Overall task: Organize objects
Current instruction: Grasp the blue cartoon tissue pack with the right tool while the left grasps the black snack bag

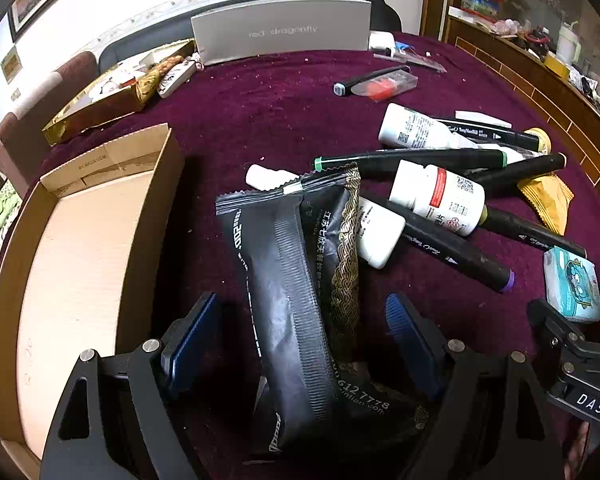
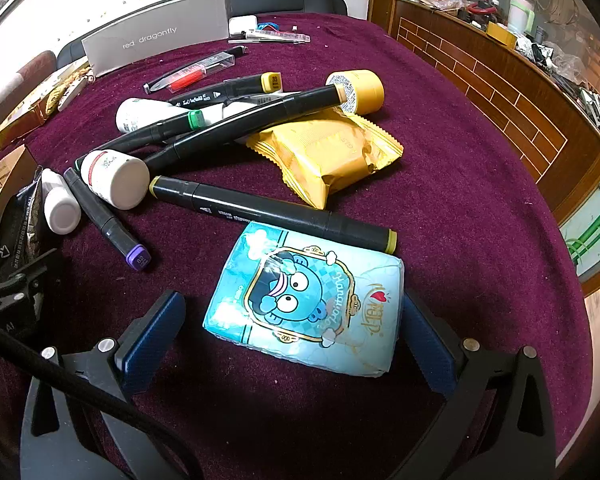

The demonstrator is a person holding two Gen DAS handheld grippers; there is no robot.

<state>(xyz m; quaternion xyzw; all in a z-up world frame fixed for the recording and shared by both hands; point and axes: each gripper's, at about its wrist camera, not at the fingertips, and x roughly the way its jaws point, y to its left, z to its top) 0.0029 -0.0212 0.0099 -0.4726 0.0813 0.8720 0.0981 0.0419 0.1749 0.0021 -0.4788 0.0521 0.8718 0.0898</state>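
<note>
A black foil snack packet lies on the purple cloth between the fingers of my left gripper, which stands open; neither blue pad touches it. To its left is an open cardboard box, bare inside. My right gripper is open wide around a blue cartoon tissue pack; the left pad is clear of it and the right pad is close beside it. Beyond lie several black markers, white pill bottles and a yellow snack packet.
A grey "red dragonfly" box stands at the table's far edge, with a gold box to its left. A clear pen case with a red part lies mid-table. A wooden counter runs along the right.
</note>
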